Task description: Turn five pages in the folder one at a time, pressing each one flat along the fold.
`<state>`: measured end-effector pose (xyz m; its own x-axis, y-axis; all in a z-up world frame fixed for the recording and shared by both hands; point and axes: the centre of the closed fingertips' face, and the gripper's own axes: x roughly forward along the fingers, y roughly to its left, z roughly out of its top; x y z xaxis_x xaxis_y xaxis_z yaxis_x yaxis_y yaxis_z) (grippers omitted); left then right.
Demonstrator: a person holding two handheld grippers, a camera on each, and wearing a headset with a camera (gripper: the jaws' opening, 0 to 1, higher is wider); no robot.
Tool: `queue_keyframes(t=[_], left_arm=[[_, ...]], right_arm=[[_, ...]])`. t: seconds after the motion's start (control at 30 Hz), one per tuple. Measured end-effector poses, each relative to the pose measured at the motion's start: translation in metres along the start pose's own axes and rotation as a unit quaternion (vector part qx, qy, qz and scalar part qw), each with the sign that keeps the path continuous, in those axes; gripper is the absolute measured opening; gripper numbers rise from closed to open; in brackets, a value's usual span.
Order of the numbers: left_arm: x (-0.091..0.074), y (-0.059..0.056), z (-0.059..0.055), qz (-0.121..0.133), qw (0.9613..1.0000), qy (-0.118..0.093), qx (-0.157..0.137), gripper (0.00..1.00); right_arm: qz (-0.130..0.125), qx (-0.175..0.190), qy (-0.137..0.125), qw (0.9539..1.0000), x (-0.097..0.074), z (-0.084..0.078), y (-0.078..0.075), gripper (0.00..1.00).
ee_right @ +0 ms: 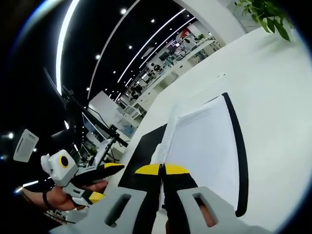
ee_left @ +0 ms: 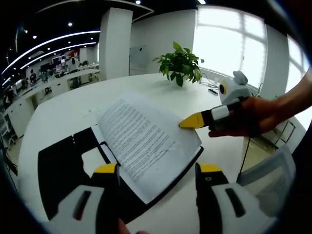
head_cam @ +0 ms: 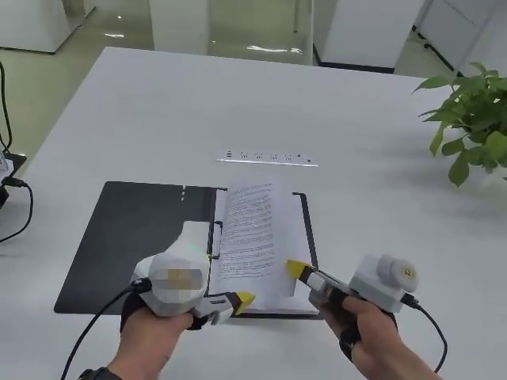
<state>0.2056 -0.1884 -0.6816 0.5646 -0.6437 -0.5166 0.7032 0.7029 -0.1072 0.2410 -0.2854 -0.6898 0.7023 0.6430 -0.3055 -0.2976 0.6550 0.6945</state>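
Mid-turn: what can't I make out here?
Page text: too small, blurred, head view.
Next page: mostly behind the raised page in head view; washed white in right gripper view.
Sheets pinched by right hand-held gripper: one or more, page edge-on, right gripper view.
Strip markings: too small, head view.

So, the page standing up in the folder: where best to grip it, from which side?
Its free outer edge near the lower corner, from the right. The page curves up from the fold, bound on its left, so only that thin edge is open; the right claw pinches it there.
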Motion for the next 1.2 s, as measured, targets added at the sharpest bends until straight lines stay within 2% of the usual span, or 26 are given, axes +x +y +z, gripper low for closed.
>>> queue_keyframes(t=[0.17, 0.37, 0.6, 0.83, 1.0, 1.2], left_arm=[[-0.009, 0.002, 0.000, 0.000, 1.0000, -0.002, 0.007, 0.63], [-0.021, 0.005, 0.004, -0.003, 0.9998, -0.014, 0.012, 0.66], [-0.035, 0.015, 0.005, 0.004, 0.9996, -0.020, 0.019, 0.67], [-0.058, 0.036, 0.002, 0.028, 0.9990, -0.029, 0.018, 0.67], [-0.073, 0.048, -0.008, 0.039, 0.9988, -0.028, 0.014, 0.68], [-0.090, 0.066, -0.016, 0.053, 0.9982, -0.028, 0.006, 0.68]], right_arm=[[0.013, -0.008, 0.001, 0.9999, 0.008, 0.001, 0.015, 0.00], [0.023, -0.009, 0.001, 0.9997, 0.021, 0.001, 0.029, 0.00], [0.040, -0.010, 0.007, 0.9991, 0.038, -0.005, 0.048, 0.00], [0.055, -0.006, 0.015, 0.9983, 0.056, -0.015, 0.068, 0.00], [0.066, -0.006, 0.022, 0.9976, 0.072, -0.021, 0.080, 0.00], [0.078, -0.003, 0.039, 0.9962, 0.091, -0.036, 0.096, 0.00]])
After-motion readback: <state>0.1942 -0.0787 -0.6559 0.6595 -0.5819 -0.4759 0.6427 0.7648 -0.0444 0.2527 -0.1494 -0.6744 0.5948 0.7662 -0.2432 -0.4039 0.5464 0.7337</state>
